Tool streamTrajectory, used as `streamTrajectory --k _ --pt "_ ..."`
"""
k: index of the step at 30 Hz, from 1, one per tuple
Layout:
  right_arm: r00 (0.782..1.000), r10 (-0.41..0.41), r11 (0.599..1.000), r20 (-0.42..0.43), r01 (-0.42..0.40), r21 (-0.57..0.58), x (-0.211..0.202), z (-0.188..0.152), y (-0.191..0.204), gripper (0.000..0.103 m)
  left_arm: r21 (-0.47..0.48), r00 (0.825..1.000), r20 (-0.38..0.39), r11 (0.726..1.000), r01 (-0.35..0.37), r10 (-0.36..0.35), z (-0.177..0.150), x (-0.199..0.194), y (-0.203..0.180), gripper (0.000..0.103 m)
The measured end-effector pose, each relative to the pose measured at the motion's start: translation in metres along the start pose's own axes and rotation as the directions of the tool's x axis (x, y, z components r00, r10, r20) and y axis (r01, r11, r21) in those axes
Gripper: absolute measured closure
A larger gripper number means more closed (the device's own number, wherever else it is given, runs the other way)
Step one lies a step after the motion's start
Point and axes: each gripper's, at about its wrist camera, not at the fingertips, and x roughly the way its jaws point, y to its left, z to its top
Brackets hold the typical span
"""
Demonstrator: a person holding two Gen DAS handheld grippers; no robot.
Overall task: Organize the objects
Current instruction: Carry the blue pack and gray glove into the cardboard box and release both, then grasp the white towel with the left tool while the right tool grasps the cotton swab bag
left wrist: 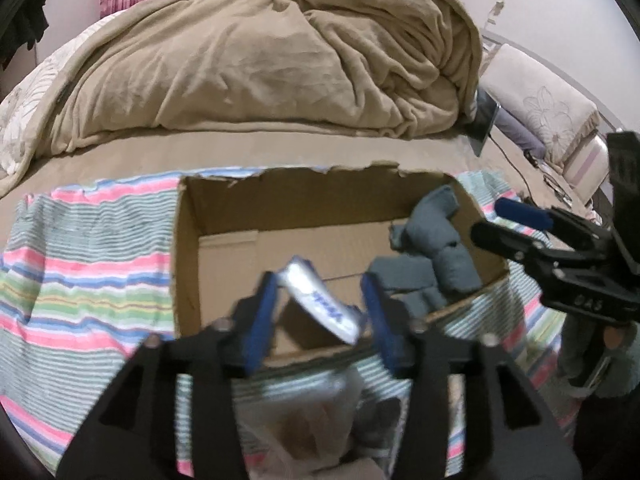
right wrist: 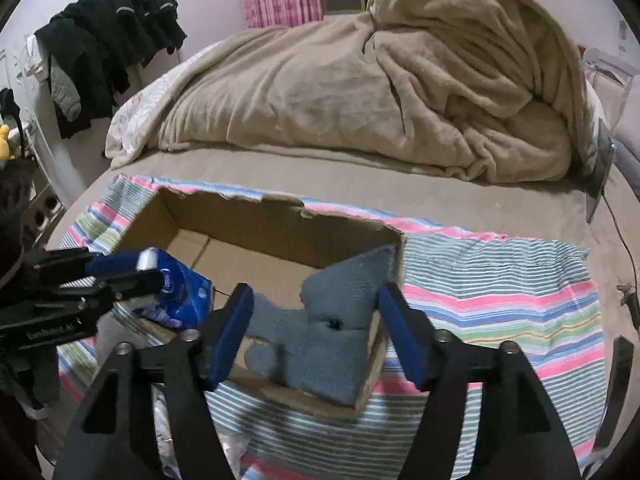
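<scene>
Two black grippers with blue padded fingers hang over a torn-edged corrugated cardboard box (left wrist: 224,216) on a striped woven cloth (left wrist: 88,276). Between the parted jaws of the left gripper (left wrist: 324,312) lies a glossy blue-and-white plastic packet (left wrist: 320,300), tilted, its pads apparently clear of it. Ahead of the wide, empty jaws of the right gripper (right wrist: 316,336), a nubbly grey-blue towel (right wrist: 320,344) slumps in the box's corner.
</scene>
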Motion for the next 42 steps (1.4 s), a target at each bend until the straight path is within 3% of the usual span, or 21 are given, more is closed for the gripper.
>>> streamTrajectory --k 2,4,8,13,22,31,42 --pt "1.000 -0.009 1.000 0.014 0.009 0.000 -0.013 -0.002 0.003 0.031 -0.017 1.000 0.021 1.000 0.000 0.000 -0.002 -0.012 0.000 0.027" --pt "1.000 -0.006 1.000 0.020 0.006 0.008 -0.024 -0.006 0.005 0.030 -0.019 0.999 0.046 1.000 -0.008 0.009 -0.006 -0.026 -0.003 0.027" --pt "1.000 0.008 1.000 0.030 -0.009 0.028 -0.045 -0.026 0.013 0.015 -0.014 0.998 0.061 0.999 -0.032 0.033 -0.020 -0.050 -0.008 0.026" --pt "0.999 0.029 0.998 0.029 -0.031 0.060 -0.061 -0.050 0.023 0.011 -0.016 0.997 0.068 1.000 -0.025 0.026 -0.041 -0.069 -0.015 0.021" --pt "0.999 0.051 0.996 -0.001 -0.051 0.077 -0.073 -0.082 0.042 0.010 -0.039 0.997 0.062 0.998 -0.050 0.052 -0.091 -0.094 -0.017 0.020" --pt "0.995 0.090 0.994 -0.053 -0.086 0.061 -0.060 -0.102 0.062 0.009 -0.080 0.998 -0.014 0.995 -0.055 0.054 -0.130 -0.074 -0.008 0.019" --pt "0.986 0.111 0.992 -0.122 -0.102 0.074 -0.020 -0.112 0.063 0.009 -0.070 0.998 -0.044 0.997 -0.045 0.042 -0.139 -0.051 -0.006 0.019"
